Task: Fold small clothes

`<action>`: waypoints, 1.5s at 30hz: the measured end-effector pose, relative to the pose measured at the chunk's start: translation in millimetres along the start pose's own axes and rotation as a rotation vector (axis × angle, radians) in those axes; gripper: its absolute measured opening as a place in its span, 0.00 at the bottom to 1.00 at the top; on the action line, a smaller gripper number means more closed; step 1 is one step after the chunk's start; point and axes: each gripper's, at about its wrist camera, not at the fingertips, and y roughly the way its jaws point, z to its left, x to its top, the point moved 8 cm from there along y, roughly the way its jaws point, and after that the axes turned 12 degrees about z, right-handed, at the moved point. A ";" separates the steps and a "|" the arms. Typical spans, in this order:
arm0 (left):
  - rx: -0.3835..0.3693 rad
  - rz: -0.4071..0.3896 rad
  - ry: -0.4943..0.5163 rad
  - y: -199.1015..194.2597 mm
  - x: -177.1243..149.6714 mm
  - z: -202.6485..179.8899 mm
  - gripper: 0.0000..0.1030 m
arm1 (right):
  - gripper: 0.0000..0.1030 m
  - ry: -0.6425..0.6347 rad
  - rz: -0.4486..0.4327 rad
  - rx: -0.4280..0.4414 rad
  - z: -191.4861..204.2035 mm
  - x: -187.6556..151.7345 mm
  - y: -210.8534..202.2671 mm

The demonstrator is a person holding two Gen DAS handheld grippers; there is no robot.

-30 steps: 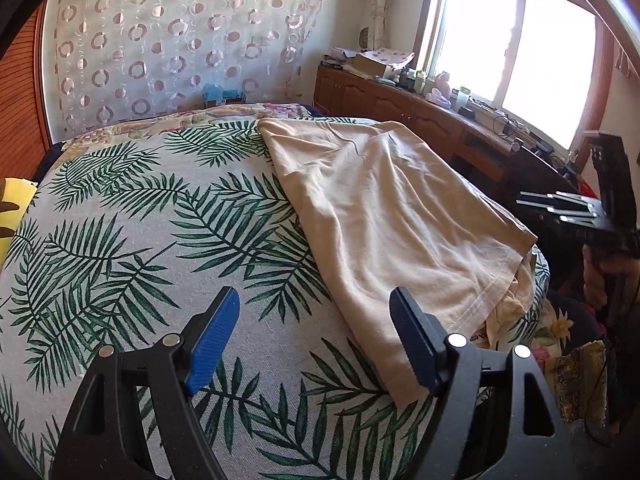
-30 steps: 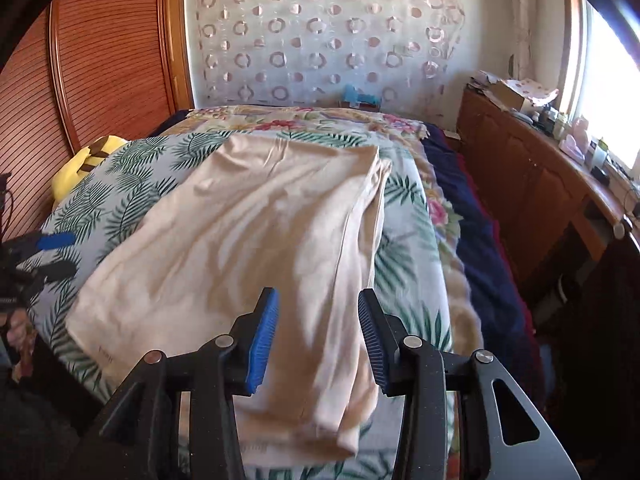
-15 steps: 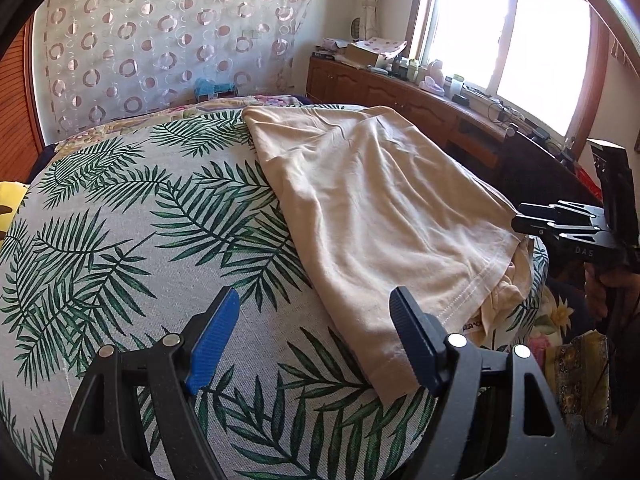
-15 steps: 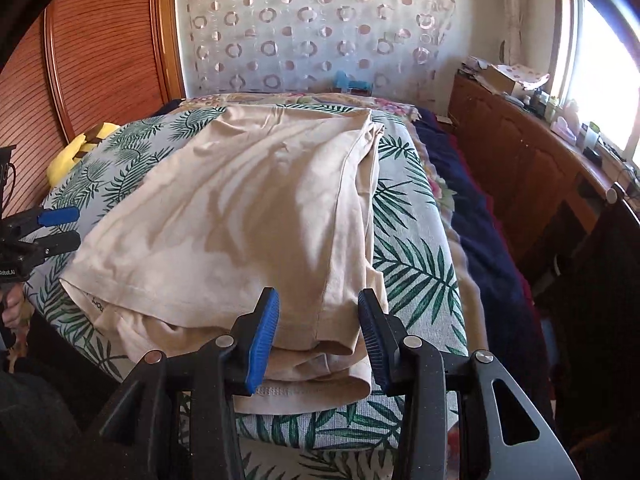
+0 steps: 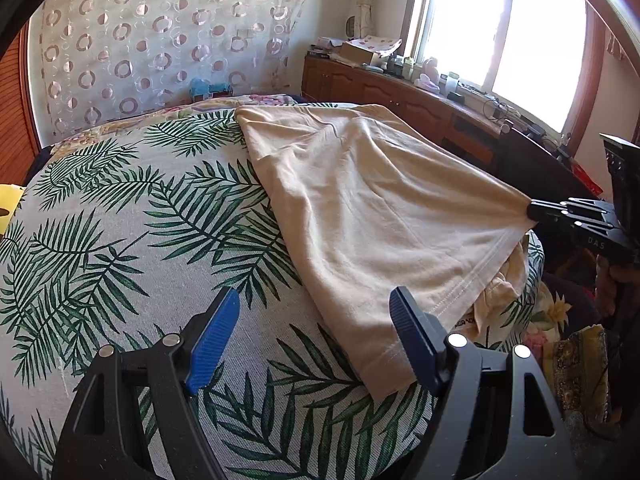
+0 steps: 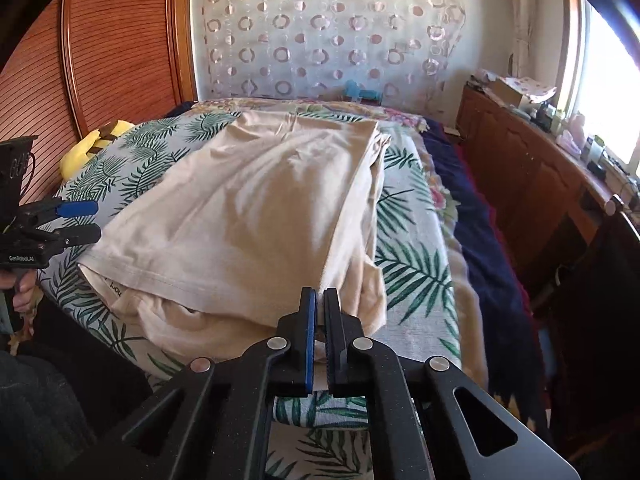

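We are looking at a bed (image 5: 120,240) wearing a palm-leaf cover, a sheer curtain (image 5: 160,48) with ring patterns hanging behind it. Sunlight is pouring through the window (image 5: 500,40) over a cluttered wooden sideboard (image 5: 400,96). A ribbed wooden panel (image 6: 120,48) is lining the left wall.

Soft matt cloth garment (image 5: 360,216); woven leaf-print bedcover (image 5: 120,240); glossy ribbed wooden wardrobe (image 6: 120,40).

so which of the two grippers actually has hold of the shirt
The right gripper: its jaws have just closed, pinching the near corner of the beige shirt. The left gripper is open over the leaf-print bedspread, gripping nothing.
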 end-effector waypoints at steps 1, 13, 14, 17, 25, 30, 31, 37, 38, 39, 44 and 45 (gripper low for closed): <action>-0.006 0.005 0.004 0.6 -1.4 -1.7 0.76 | 0.04 0.006 -0.008 -0.005 -2.3 -1.3 -4.1; -0.112 0.072 0.033 8.9 -17.5 -20.1 0.45 | 0.27 0.079 0.020 -0.021 -14.4 -15.4 8.2; -0.112 0.075 0.034 9.3 -18.8 -21.0 0.45 | 0.32 0.083 0.024 -0.024 -15.6 -14.3 10.6; -0.114 0.078 0.037 9.6 -18.6 -23.5 0.45 | 0.49 0.110 0.047 -0.016 -19.2 -17.3 18.3; -0.116 0.079 0.041 9.3 -19.2 -22.9 0.45 | 0.49 0.153 0.059 0.054 -17.8 -17.9 25.2; -0.151 0.082 0.061 10.7 -19.2 -29.6 0.16 | 0.18 0.103 0.056 0.095 -8.5 -19.4 24.7; -0.150 0.081 0.071 9.9 -18.6 -31.8 0.13 | 0.12 0.093 0.054 0.105 -5.8 -18.9 24.4; -0.196 -0.041 0.081 -31.3 22.2 -37.0 0.08 | 0.08 0.123 -0.096 0.126 -14.9 1.4 1.4; -0.201 -0.062 0.070 -37.7 34.4 -33.8 0.08 | 0.08 0.122 -0.118 0.122 -16.8 7.6 -4.2; -0.201 -0.083 0.060 -42.7 47.0 -29.9 0.08 | 0.08 0.121 -0.145 0.123 -19.4 17.0 -10.6; -0.151 -0.139 0.036 -45.3 105.5 -3.3 0.07 | 0.08 0.075 -0.222 0.125 -26.0 67.1 -23.0; -0.142 -0.143 0.027 -42.8 115.1 3.1 0.07 | 0.08 0.071 -0.232 0.122 -28.5 76.2 -22.3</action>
